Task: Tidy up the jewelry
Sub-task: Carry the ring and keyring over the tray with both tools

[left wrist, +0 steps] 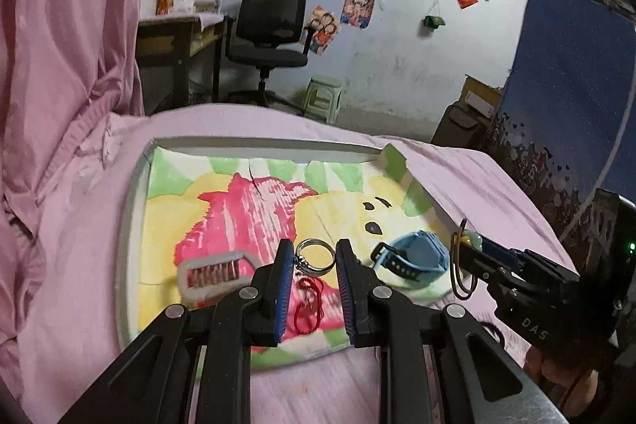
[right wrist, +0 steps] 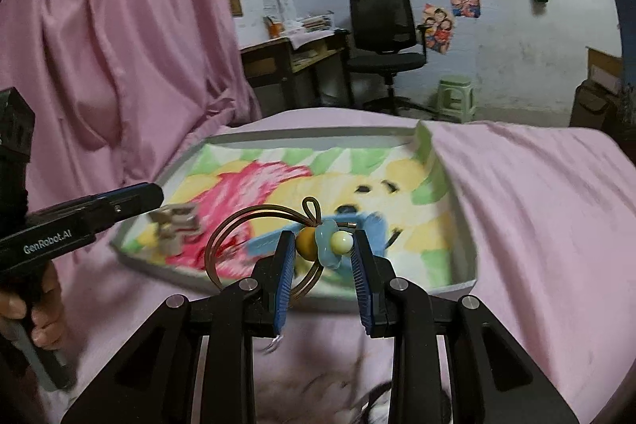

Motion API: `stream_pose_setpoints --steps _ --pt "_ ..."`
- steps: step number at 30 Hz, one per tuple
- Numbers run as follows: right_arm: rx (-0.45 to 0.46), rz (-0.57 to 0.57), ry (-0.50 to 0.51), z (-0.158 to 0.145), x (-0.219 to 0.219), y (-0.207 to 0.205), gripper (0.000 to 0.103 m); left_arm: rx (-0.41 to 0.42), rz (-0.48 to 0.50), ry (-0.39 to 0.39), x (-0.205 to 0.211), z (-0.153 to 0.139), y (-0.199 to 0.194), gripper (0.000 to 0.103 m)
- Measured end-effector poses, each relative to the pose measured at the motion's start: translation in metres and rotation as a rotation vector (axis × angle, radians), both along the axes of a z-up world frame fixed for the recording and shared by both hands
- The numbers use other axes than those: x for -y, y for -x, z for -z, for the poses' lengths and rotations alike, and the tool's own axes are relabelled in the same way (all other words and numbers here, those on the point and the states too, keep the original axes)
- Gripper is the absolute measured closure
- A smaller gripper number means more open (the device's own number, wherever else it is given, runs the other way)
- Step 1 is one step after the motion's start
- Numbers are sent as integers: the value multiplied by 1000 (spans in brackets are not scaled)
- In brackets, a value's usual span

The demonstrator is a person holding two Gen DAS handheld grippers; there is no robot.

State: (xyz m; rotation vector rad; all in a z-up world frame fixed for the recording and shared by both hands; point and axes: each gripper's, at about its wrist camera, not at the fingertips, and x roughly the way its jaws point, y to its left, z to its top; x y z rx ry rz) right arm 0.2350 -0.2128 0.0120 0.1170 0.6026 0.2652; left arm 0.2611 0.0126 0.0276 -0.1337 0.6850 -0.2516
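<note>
Right claw (right wrist: 322,251) grips the beaded hair tie (right wrist: 325,243) above the tray's (right wrist: 461,285) near edge, ready to place it; left claw (left wrist: 314,267) hangs open around the silver ring (left wrist: 314,256), poised to pinch.

We could not make out the clip (right wrist: 175,223) in the right wrist view (motion had smeared it), and the watch (right wrist: 357,225) sat mostly behind the beads (right wrist: 324,243). The left fingers (left wrist: 284,265) hid part of the red string (left wrist: 308,304).
</note>
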Motion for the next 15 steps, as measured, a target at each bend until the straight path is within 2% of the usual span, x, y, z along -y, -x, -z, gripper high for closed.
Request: stream_pose_setpoints --steps 4,15 --pt "-5 28 47 -2 2 -22 78 -33 -5 13 4 8 -15 82" --pt "-50 33 127 4 -5 -49 78 -113 10 -46 22 33 -34 82"
